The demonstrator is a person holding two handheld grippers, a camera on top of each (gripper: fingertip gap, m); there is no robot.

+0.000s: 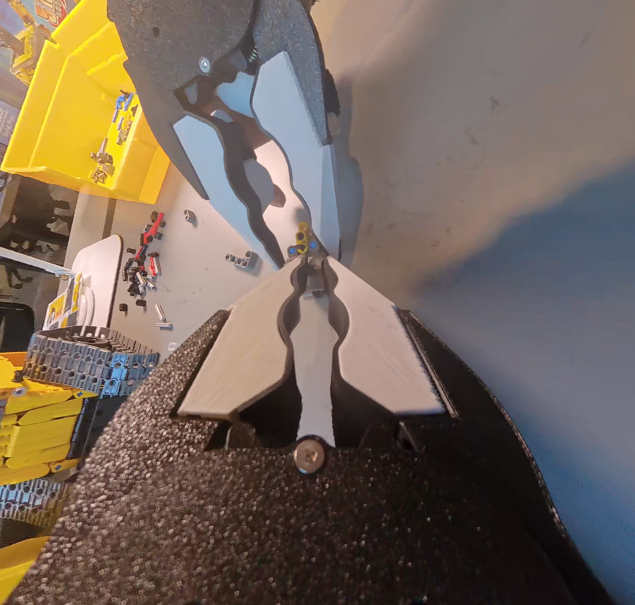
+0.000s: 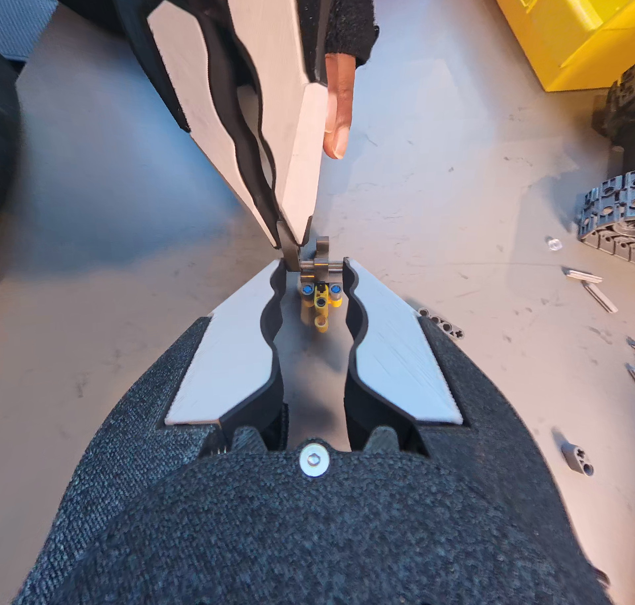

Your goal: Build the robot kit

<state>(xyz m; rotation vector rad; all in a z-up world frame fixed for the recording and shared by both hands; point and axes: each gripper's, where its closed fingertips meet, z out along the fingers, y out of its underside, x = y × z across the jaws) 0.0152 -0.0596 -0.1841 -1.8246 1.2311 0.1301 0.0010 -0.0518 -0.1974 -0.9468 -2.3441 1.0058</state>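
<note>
In the left wrist view, the left gripper [image 1: 312, 262] has its fingers drawn almost together, clamped on a grey piece [image 1: 314, 279] that stands up between the tips. Meeting it tip to tip from above is the right gripper [image 1: 307, 253], which carries a small yellow, grey and blue assembly [image 1: 302, 240]; here its yellow end points away from the camera. To the left on the table [image 1: 206, 296] lie loose parts [image 1: 144, 265], with a yellow bin [image 1: 68, 124] behind them and a tracked model [image 1: 86, 358] nearer. In the right wrist view, the right gripper's fingers stand a narrow gap apart, pinching the two ends of the assembly's grey pin, which lies crosswise between the tips. The assembly's long axis runs along the fingers, the yellow stem pointing back toward the camera, two blue pin heads facing it. It seems to hang clear of the table. The grey piece in the left gripper touches the assembly's left end, beside a bare finger [image 2: 338, 107].
</note>
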